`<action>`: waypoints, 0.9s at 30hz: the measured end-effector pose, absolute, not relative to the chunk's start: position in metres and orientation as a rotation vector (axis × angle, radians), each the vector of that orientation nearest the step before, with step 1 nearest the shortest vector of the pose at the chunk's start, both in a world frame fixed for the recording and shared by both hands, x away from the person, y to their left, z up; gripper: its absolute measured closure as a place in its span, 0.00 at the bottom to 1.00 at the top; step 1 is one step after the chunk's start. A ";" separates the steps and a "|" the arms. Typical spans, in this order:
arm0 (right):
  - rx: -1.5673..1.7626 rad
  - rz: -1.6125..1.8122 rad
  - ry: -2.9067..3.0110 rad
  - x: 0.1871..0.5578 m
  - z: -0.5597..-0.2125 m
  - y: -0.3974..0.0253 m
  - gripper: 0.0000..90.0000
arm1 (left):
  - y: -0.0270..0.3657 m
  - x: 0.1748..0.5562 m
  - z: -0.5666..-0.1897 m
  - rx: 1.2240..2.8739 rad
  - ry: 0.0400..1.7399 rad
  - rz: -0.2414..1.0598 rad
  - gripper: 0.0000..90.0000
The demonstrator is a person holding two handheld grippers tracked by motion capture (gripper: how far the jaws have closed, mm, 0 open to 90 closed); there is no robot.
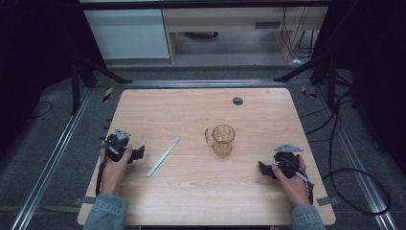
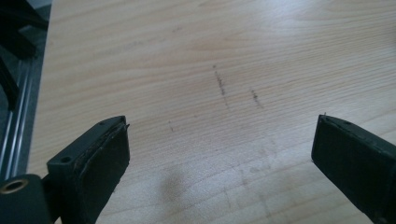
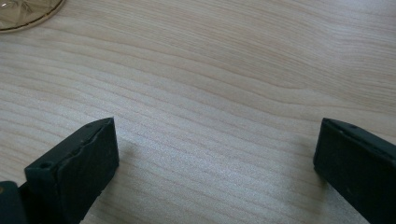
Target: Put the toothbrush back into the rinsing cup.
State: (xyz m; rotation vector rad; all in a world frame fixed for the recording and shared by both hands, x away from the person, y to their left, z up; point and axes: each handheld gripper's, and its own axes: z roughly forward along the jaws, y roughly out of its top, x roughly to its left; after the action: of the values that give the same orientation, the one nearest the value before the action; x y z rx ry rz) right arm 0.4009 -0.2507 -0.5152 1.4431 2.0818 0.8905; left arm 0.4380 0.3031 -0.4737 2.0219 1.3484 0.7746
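An amber glass mug with a handle on its left stands upright right of the table's middle. A pale blue toothbrush lies slanted to the mug's left. Resting on the table at the left, my left gripper is held by a hand a short way left of the toothbrush. Its jaws stand wide apart over bare wood in the left gripper view. My right gripper rests near the right edge, below and right of the mug. It is open too, with the mug's base at the top left corner.
The wooden table has a round black cable grommet near its far edge. Metal rails, black frame legs and cables lie on the floor around it. A white cabinet and a wooden desk stand beyond the far edge.
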 end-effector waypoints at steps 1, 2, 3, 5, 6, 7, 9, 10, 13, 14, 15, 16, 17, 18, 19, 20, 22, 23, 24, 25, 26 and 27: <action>1.443 0.891 2.082 0.401 -0.515 -0.251 0.00 | 0.302 0.436 -0.469 2.011 1.333 0.777 0.04; 1.443 0.891 2.082 0.401 -0.515 -0.251 0.00 | 0.301 0.434 -0.464 1.991 1.320 0.788 0.04; 1.443 0.894 2.082 0.401 -0.515 -0.251 0.00 | 0.301 0.433 -0.460 1.986 1.311 0.798 0.04; 1.443 0.894 2.082 0.401 -0.515 -0.251 0.01 | 0.298 0.430 -0.452 1.999 1.297 0.824 0.04; 1.443 0.894 2.082 0.401 -0.515 -0.251 0.00 | 0.297 0.428 -0.448 2.006 1.289 0.821 0.04; 1.442 0.894 2.082 0.401 -0.515 -0.251 0.00 | 0.296 0.427 -0.446 2.010 1.283 0.809 0.05; 1.443 0.894 2.082 0.401 -0.515 -0.251 0.00 | 0.294 0.425 -0.442 2.036 1.289 0.796 0.05; 1.443 0.894 2.082 0.401 -0.515 -0.251 0.00 | 0.292 0.424 -0.441 2.046 1.292 0.795 0.06; 1.449 0.897 2.081 0.400 -0.515 -0.250 0.00 | 0.288 0.423 -0.438 2.073 1.273 0.769 0.06; 1.451 0.896 2.078 0.400 -0.515 -0.250 0.00 | 0.287 0.423 -0.439 2.086 1.274 0.756 0.06; 1.454 0.895 2.076 0.400 -0.515 -0.250 0.00 | 0.285 0.422 -0.439 2.096 1.270 0.741 0.06; 1.447 0.891 2.075 0.400 -0.515 -0.250 0.00 | 0.285 0.420 -0.438 2.102 1.268 0.725 0.06; 1.449 0.890 2.074 0.400 -0.515 -0.250 0.00 | 0.283 0.418 -0.437 2.111 1.262 0.712 0.07; 1.451 0.889 2.071 0.400 -0.515 -0.250 0.00 | 0.282 0.416 -0.435 2.126 1.253 0.701 0.09; 1.460 0.890 2.068 0.400 -0.515 -0.250 0.00 | 0.281 0.415 -0.433 2.137 1.249 0.692 0.12; 1.460 0.889 2.066 0.400 -0.515 -0.249 0.00 | 0.280 0.414 -0.431 2.137 1.242 0.677 0.12; 1.460 0.889 2.066 0.400 -0.515 -0.249 0.00 | 0.278 0.412 -0.429 2.129 1.229 0.644 0.12; 1.460 0.888 2.066 0.400 -0.515 -0.249 0.00 | 0.277 0.412 -0.429 2.132 1.224 0.632 0.12; 1.460 0.888 2.066 0.400 -0.515 -0.249 0.00 | 0.277 0.412 -0.429 2.142 1.220 0.621 0.12; 1.460 0.888 2.066 0.400 -0.515 -0.249 0.00 | 0.277 0.412 -0.429 2.151 1.219 0.602 0.12; 1.461 0.888 2.066 0.400 -0.515 -0.249 0.00 | 0.277 0.413 -0.429 2.159 1.217 0.580 0.12; 1.462 0.888 2.065 0.399 -0.515 -0.249 0.00 | 0.277 0.415 -0.429 2.170 1.211 0.556 0.12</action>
State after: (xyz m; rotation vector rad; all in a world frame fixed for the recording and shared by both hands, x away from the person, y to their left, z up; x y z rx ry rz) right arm 0.3994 -0.2493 -0.5151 1.4623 2.0646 0.8882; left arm 0.4149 0.2773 -0.4289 2.1702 1.2113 0.5560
